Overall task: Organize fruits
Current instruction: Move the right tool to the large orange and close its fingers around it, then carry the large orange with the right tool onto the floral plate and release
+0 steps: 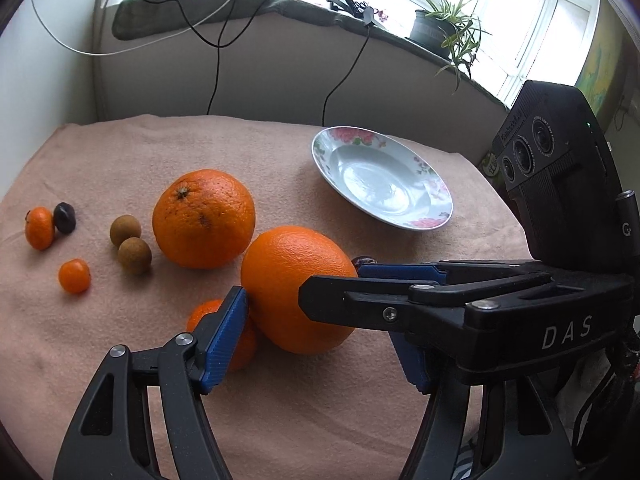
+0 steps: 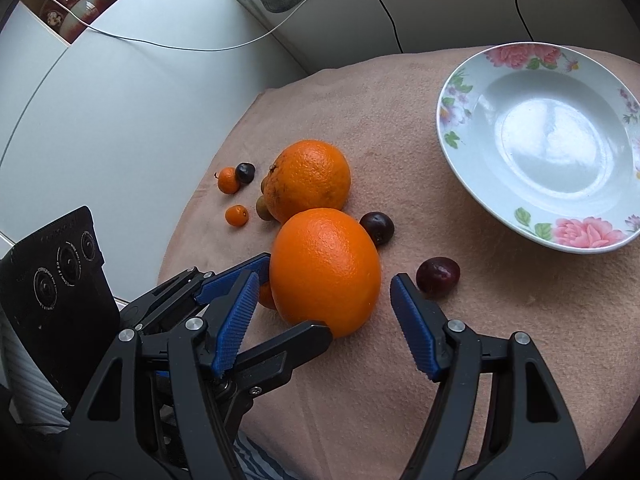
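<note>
- Left gripper (image 1: 320, 312) is gripping the near orange (image 1: 298, 288) (firm, round, likely to roll) across its middle.
- Right gripper (image 2: 324, 280) is hanging open beside it.

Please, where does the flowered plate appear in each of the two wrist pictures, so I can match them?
Left wrist view: the flowered plate lies right of centre, in the upper half, on the pink cloth, nothing in it.
Right wrist view: the plate fills the upper right.
Shared landmark: the near big orange, low in the middle of both views.
</note>
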Demonstrator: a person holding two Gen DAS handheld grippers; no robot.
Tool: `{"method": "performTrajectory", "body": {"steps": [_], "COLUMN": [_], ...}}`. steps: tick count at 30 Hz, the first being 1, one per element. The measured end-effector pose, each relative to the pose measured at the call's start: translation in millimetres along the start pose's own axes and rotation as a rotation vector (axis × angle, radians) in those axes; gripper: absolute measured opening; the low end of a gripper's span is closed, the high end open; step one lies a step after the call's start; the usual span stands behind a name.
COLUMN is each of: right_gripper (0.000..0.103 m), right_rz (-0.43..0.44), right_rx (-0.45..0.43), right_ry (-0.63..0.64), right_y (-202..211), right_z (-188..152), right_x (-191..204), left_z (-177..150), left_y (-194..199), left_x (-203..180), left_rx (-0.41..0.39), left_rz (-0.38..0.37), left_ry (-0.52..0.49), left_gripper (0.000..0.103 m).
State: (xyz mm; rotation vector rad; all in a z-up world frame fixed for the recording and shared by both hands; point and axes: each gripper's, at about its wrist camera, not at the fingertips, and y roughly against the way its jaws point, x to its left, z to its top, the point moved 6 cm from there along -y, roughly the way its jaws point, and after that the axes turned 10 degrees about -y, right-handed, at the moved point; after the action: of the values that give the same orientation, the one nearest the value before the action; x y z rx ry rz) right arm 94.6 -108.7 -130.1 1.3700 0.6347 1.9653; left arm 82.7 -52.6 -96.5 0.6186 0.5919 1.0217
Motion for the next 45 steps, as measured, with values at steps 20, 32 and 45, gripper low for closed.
{"method": "performTrajectory", "body": {"steps": [20,32,45], "right_gripper": [0.065,0.064,0.064], "right_rz": [0.012,0.021,-0.009], "right_rx": [0.036,-0.010,-0.082], "right_ry": [-0.017,-0.029,-0.048], "right_y": [-14.1,12.1,52.0], "right_z": [0.1,6.2,27.8], "right_x": [-2.0,-6.2,-27.9], "left_z": [-4.4,6.5,40.9], "left_y": [-11.1,-0.6,-15.2], "left_x": [-0.2,-9.0,-34.1], "left_rx": [0.004,-0.032,-0.064], "left_rz": [0.069,0.061,0.016], "left_ry": [-0.077,-0.099,-0.152], "left_gripper": [0.064,0.064,0.064]}}
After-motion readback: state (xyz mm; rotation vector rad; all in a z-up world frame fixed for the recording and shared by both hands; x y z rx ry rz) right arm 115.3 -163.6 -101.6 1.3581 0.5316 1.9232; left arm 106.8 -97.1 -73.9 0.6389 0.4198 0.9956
